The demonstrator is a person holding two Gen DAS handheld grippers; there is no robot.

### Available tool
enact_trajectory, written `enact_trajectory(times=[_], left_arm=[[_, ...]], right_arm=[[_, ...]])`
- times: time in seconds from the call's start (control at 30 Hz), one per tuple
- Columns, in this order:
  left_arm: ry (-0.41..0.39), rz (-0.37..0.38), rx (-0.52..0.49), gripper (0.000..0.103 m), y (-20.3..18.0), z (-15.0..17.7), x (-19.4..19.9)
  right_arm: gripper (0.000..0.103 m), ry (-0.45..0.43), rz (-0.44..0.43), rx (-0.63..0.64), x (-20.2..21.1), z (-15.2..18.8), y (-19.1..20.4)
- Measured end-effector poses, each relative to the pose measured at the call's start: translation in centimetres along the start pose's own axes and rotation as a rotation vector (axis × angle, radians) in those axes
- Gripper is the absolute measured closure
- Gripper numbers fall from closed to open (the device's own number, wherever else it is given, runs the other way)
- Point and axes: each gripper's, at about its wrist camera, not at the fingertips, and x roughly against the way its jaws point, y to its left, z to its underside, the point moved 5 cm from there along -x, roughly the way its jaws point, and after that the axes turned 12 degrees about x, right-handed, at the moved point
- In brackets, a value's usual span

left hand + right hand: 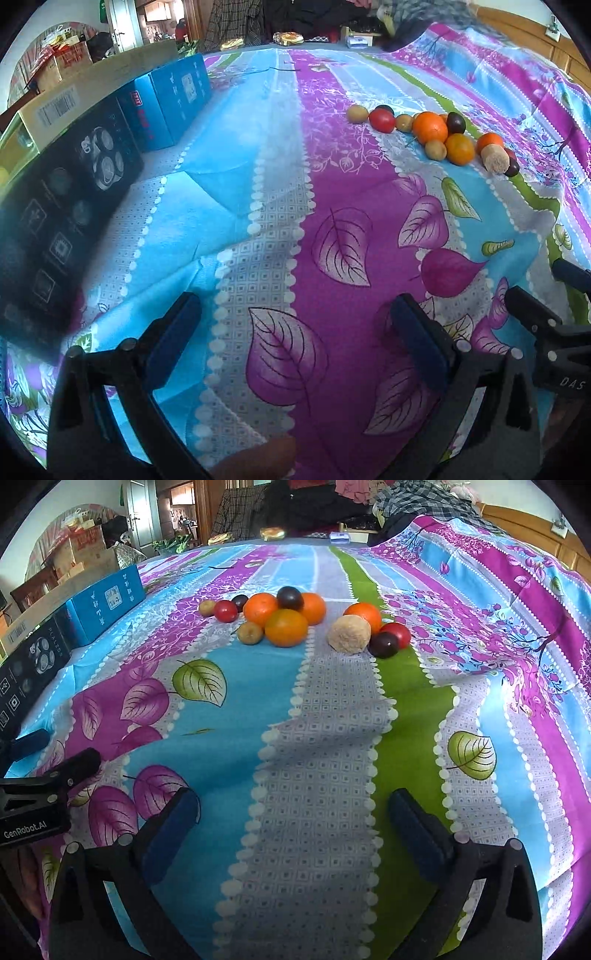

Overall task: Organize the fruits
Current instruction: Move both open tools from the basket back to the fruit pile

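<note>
Nothing sorted yet: the fruit pile (295, 622) sits mixed beyond both grippers, left gripper (295, 332) and right gripper (293, 819), jaws apart, empty.

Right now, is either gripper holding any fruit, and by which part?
Nothing is held. The left gripper and right gripper both stand open over the bedsheet, short of the fruit pile.

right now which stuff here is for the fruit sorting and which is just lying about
For the job: oranges, red fruits, dark plums, small brown fruits, tan ball.

Lying about: blue box, black box, cardboard box, bedsheet.
</note>
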Motion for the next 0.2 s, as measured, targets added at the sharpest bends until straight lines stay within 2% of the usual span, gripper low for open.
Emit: enact_trajectory(times=[0.2], left_arm=[[-0.002,0.003,0.0,0.0,-0.6,-0.5,-1.3]], right_arm=[[0.0,0.0,0.001,0.001,-0.1,0.0,0.0]])
